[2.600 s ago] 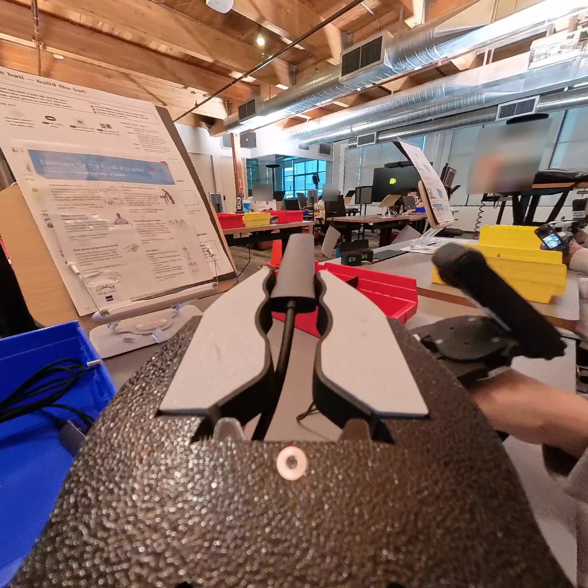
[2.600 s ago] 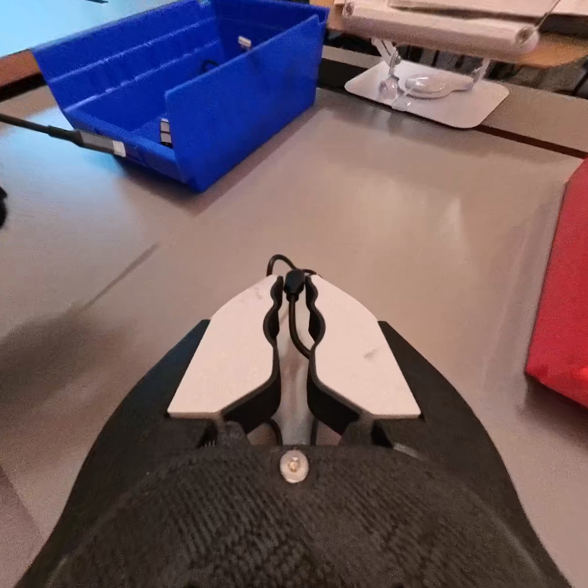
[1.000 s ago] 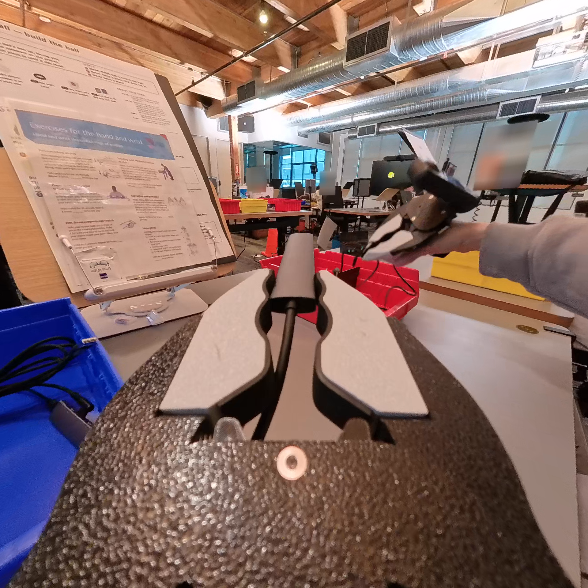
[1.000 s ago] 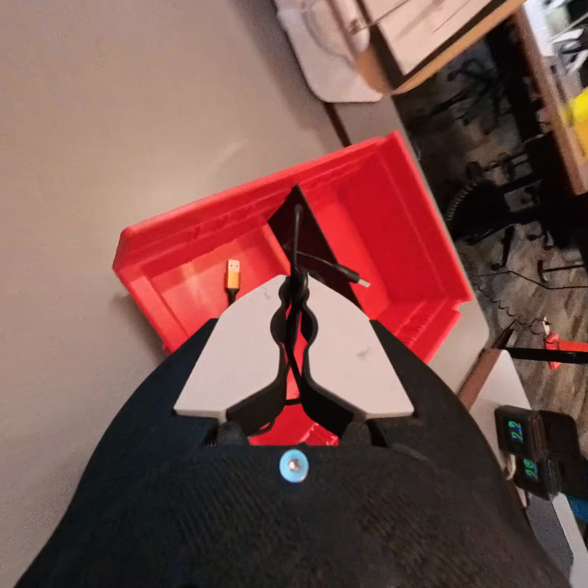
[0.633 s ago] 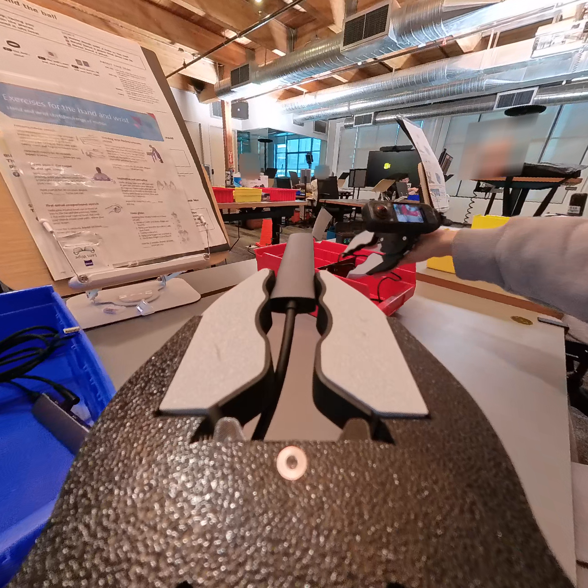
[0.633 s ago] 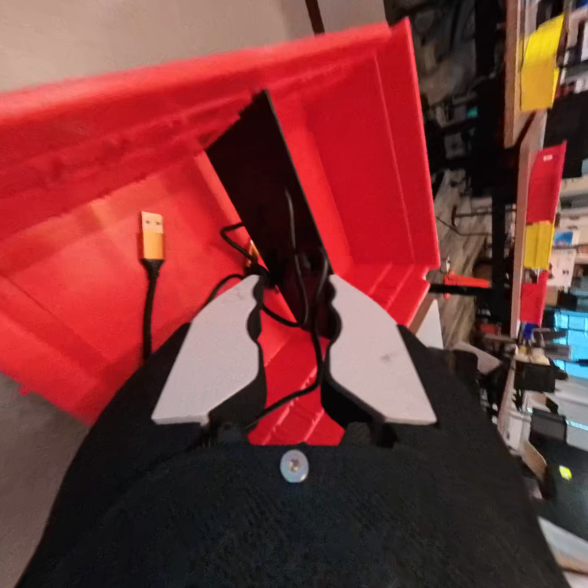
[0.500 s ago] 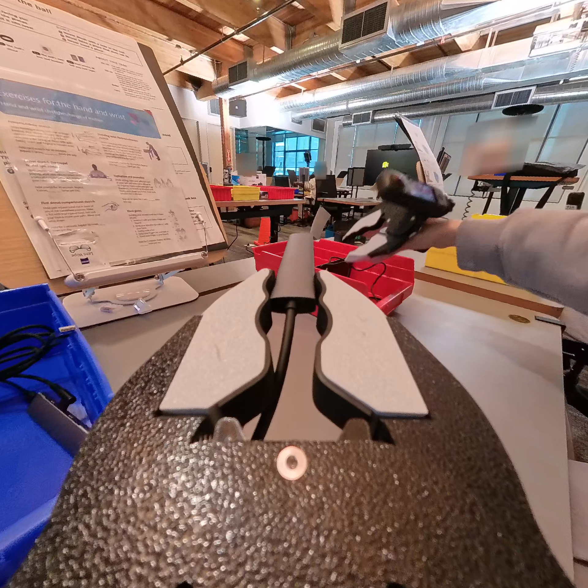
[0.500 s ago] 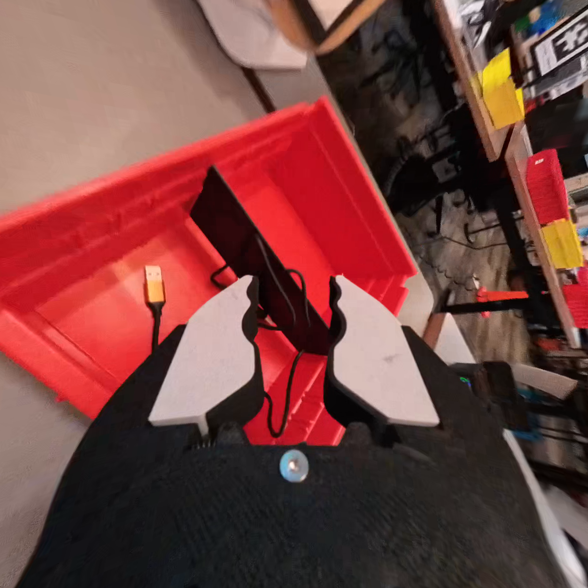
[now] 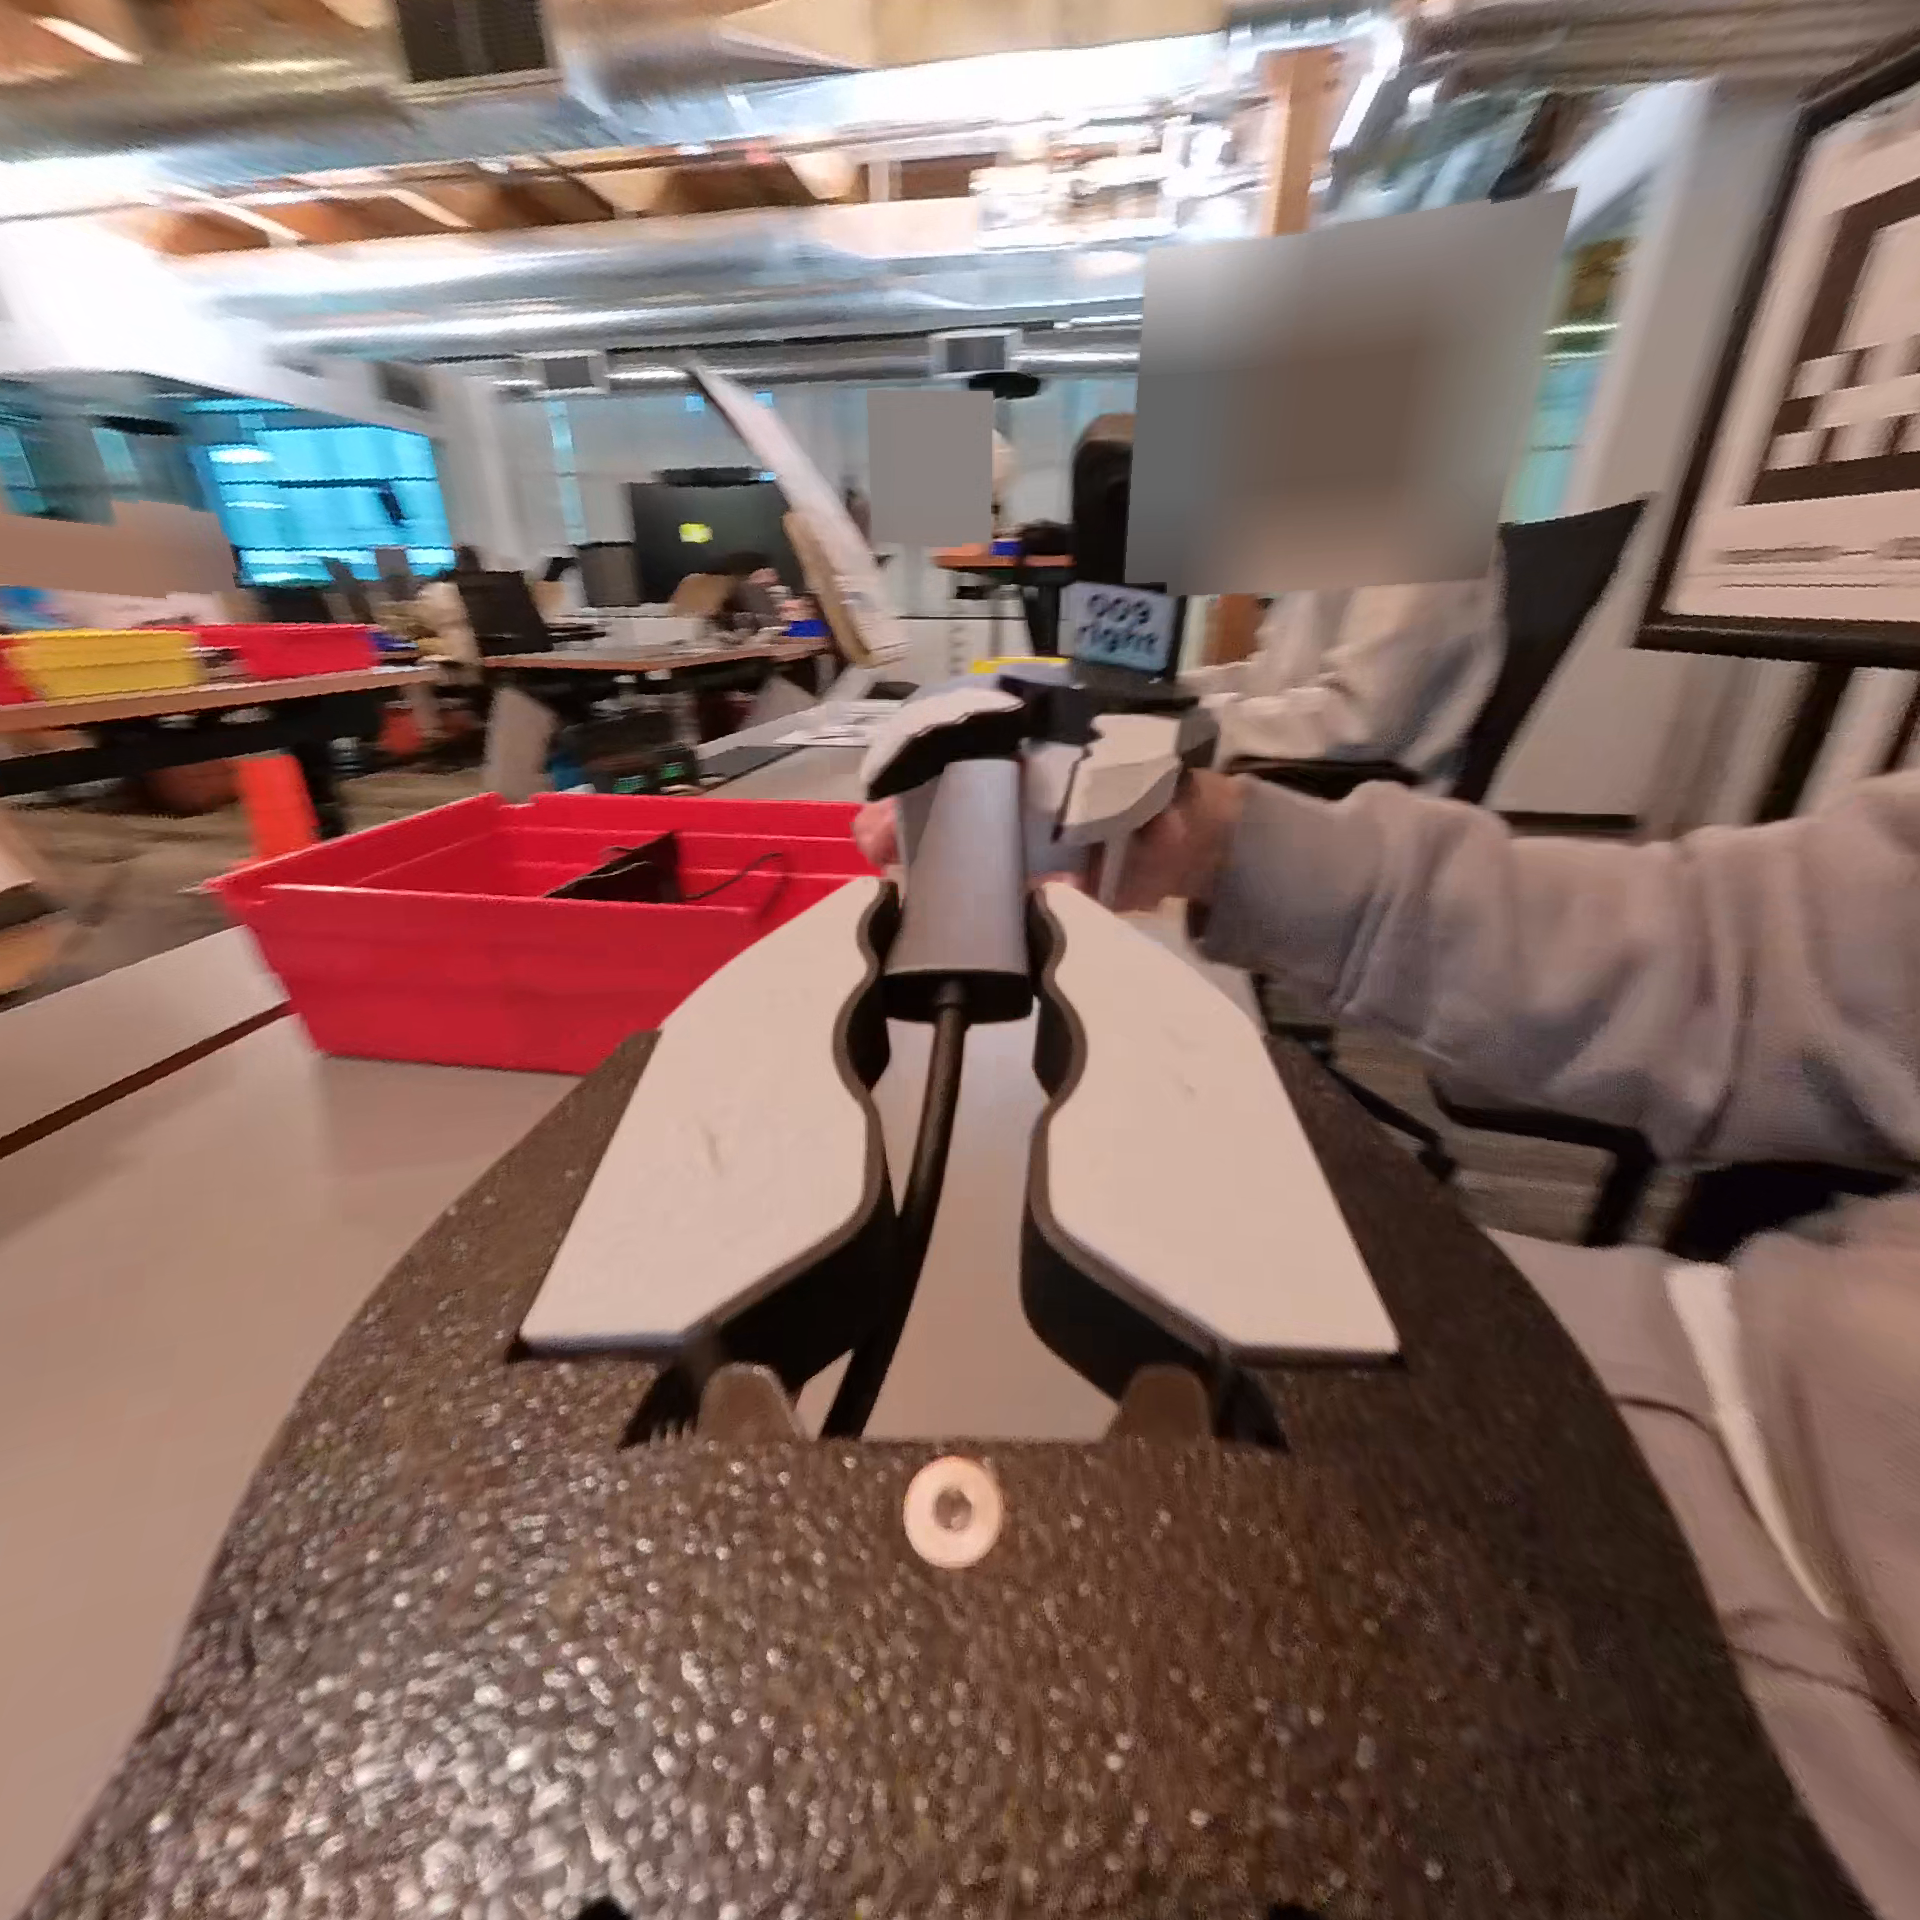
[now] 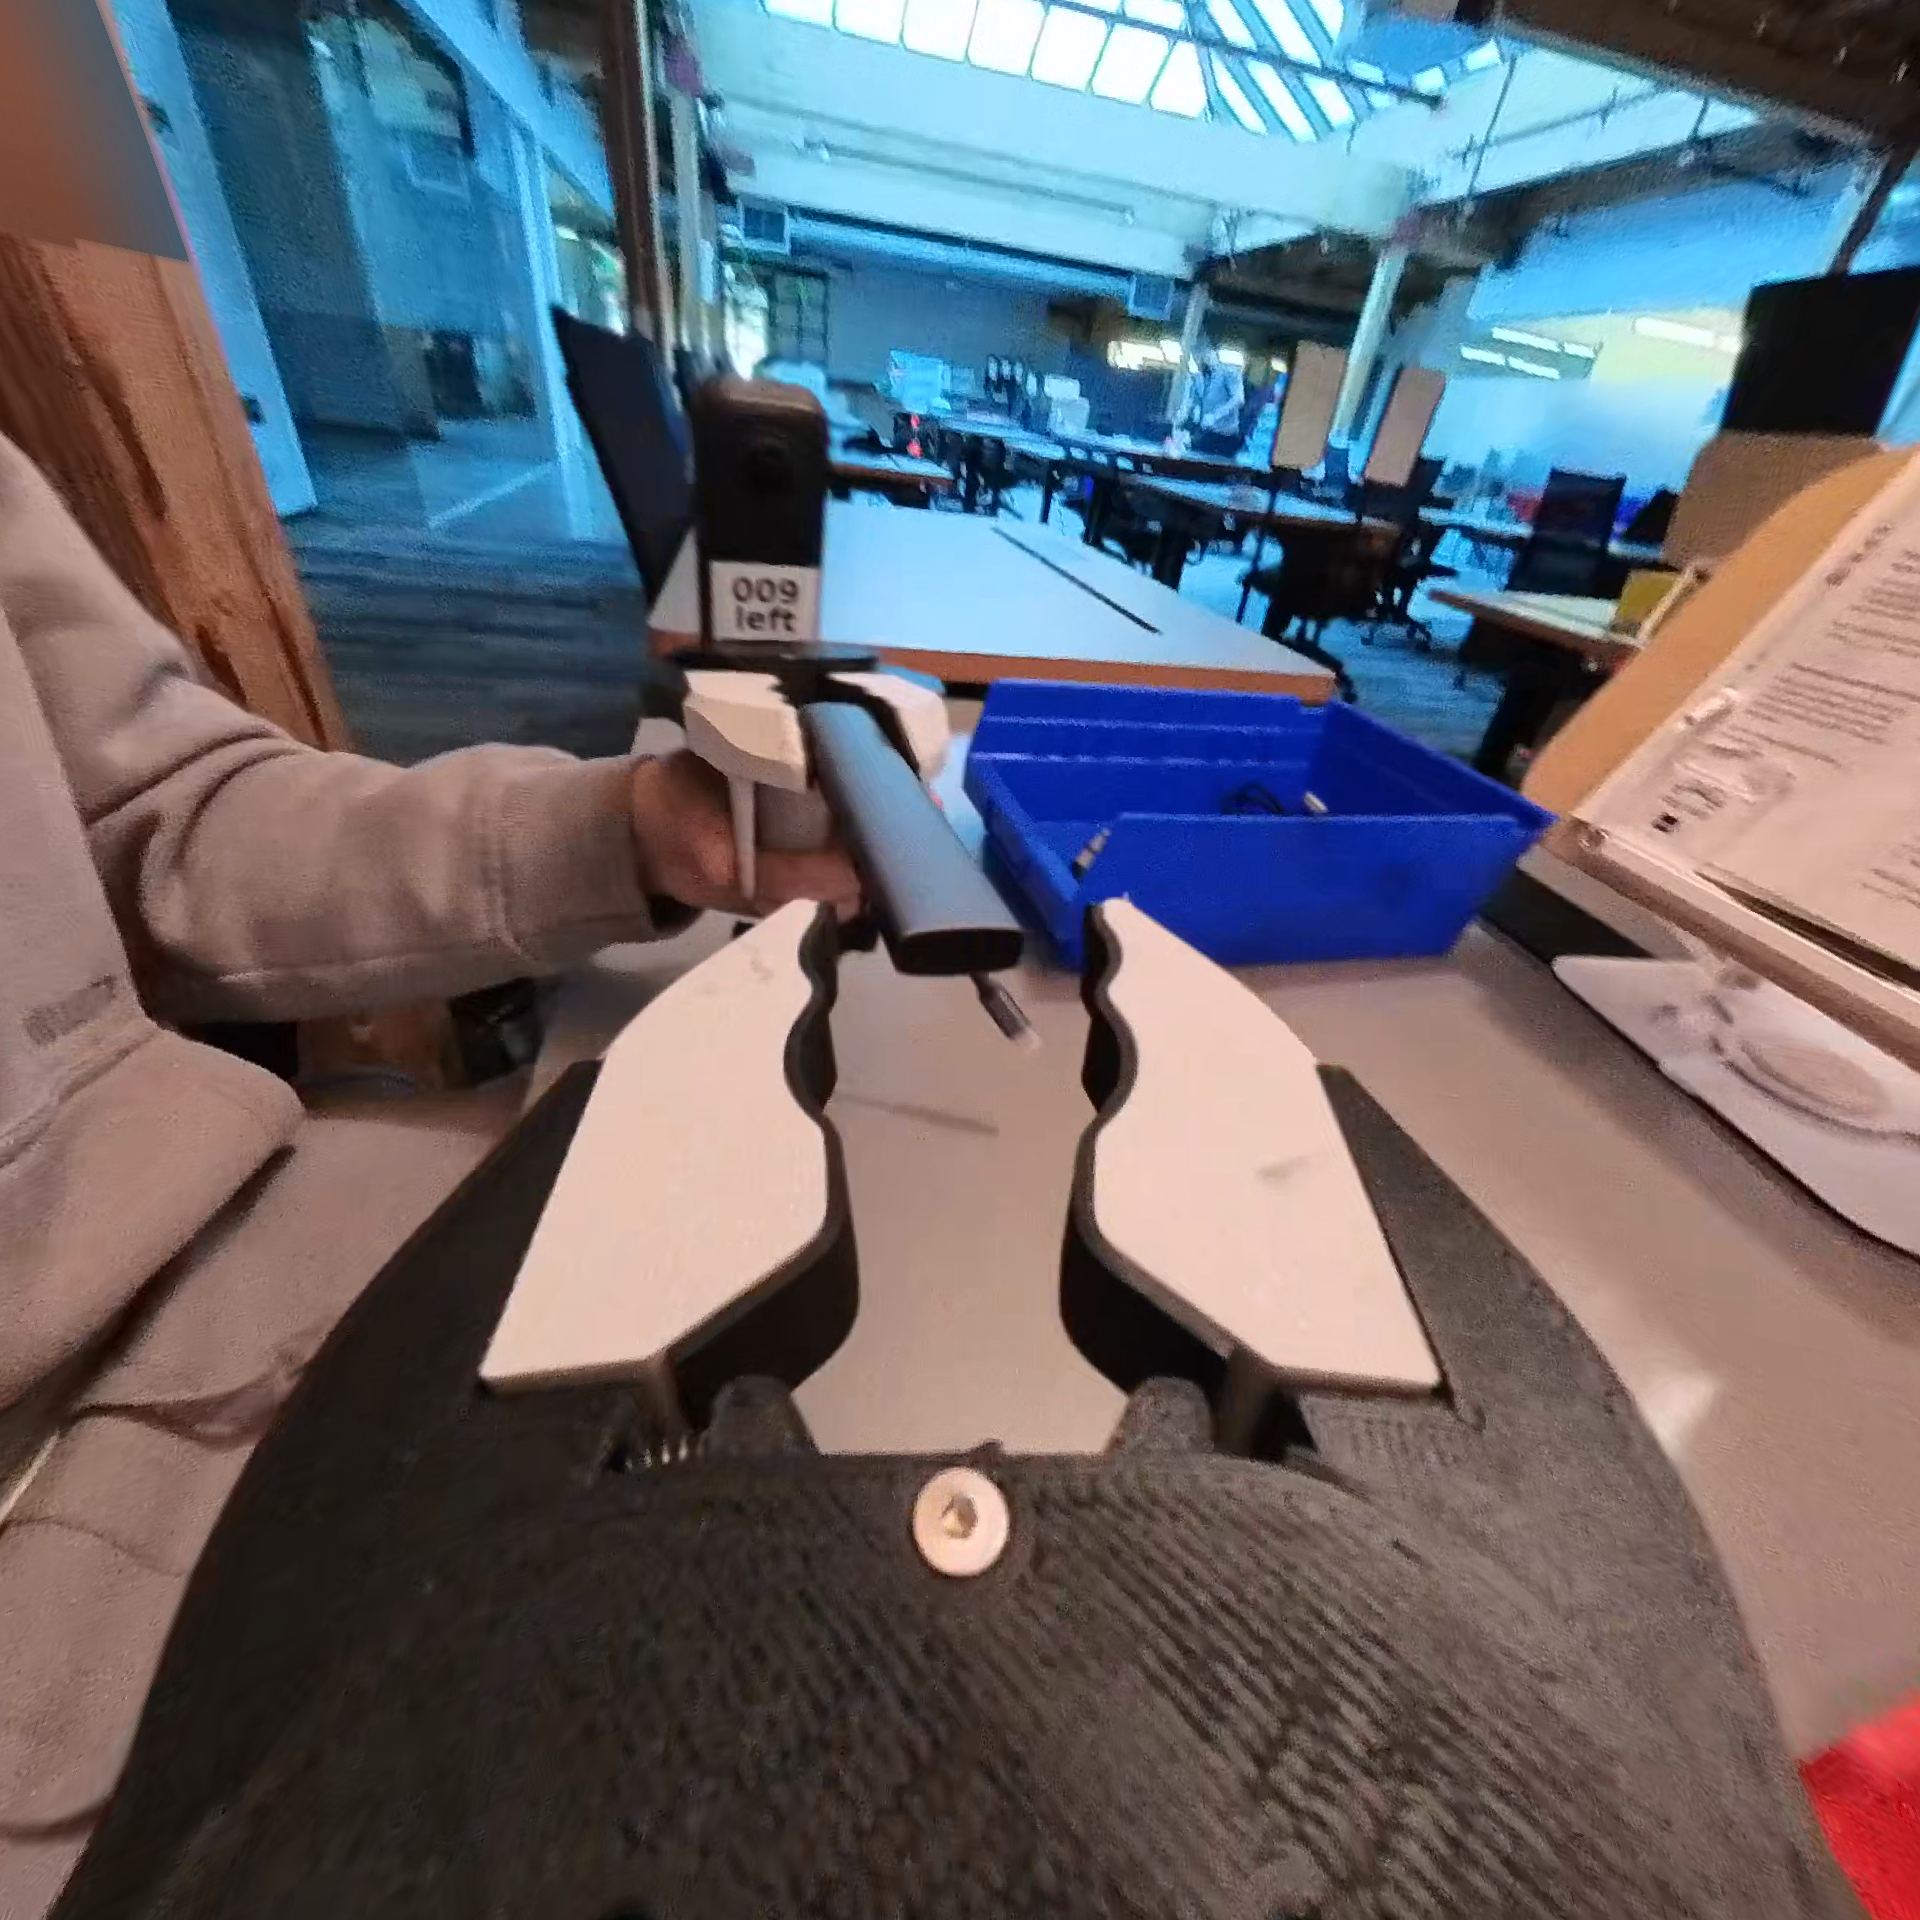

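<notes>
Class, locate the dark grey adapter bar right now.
The adapter bar is clamped between the left gripper fingers, held above the table; in the right wrist view it points toward the open right gripper, beside the blue bin.

A pale grey table [image 10: 1558,1195] carries everything here. In the left wrist view a red bin [image 9: 499,966] sits on it at about ten o'clock, with a dark divider and a thin black cable inside. In the right wrist view a blue bin [image 10: 1247,883] stands on the tabletop at about one o'clock, small cable ends showing in its compartments. At three o'clock from there, the white base of a document stand [image 10: 1745,1081] rests flat on the table, near the blue bin but apart from it.
</notes>
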Demonstrator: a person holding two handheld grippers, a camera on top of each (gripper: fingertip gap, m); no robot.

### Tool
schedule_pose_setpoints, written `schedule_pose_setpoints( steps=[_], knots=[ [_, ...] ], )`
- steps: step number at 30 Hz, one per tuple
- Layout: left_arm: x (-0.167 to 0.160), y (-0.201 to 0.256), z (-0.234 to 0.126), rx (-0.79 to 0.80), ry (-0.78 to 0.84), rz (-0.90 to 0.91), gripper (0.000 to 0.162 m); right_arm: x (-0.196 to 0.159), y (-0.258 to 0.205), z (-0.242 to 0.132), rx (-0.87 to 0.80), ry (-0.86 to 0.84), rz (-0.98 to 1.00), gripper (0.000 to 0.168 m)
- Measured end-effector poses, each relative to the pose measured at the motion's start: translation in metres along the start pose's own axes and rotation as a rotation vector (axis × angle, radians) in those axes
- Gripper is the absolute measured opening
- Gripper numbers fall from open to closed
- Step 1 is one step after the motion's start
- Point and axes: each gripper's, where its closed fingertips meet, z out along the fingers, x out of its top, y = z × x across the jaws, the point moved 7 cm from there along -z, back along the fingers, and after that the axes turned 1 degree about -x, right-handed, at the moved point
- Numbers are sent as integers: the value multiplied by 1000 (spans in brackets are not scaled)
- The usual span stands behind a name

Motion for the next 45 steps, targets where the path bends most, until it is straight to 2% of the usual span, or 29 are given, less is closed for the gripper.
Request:
schedule_pose_setpoints(
  steps=[3, 7, 14, 16, 19, 20, 23, 25, 28, 31, 33, 38, 43, 45],
  knots=[
    [-3, 7, 2, -87, -21, -6, 23, -1, -17, 2, 76, 93, 23, 32],
    [-2, 11, 3, -142, 15, -1, 24, -1, -26, 4, 126, 63, 76, 23],
    [-2, 13, 4, -151, 14, 6, 24, 1, -28, 3, 136, 32, 108, 23],
    [-1, 10, 4, -101, 39, 10, 32, 5, -27, 4, 103, 55, 111, 24],
    [10, 3, 1, 128, 129, 112, 80, 15, -11, -8, -16, 81, 87, 24],
    [15, 3, -2, 185, 153, 154, 84, 20, -1, -15, -85, 95, 78, 23],
    [30, 2, -8, 346, 155, 292, 91, 40, 40, -45, -339, 145, 76, 23],
    [33, 3, -10, 385, 124, 353, 89, 56, 69, -65, -495, 144, 30, 23],
    [25, 0, -8, 370, 104, 326, 86, 80, 111, -84, -631, 153, 28, 23],
    [15, -8, -8, 365, 102, 258, 83, 86, 157, -90, -729, 80, 69, 23],
    [9, -12, -9, 369, 98, 233, 81, 77, 188, -87, -778, 1, 73, 23],
    [-3, -20, -10, 389, 64, 195, 77, 24, 248, -75, -760, -249, 205, 24],
    [-14, -26, -9, 395, 26, 182, 75, -19, 289, -72, -834, -290, 324, 23],
    [-18, -27, -8, 392, 18, 171, 74, -42, 303, -82, -956, -389, 362, 37]
  ],
)
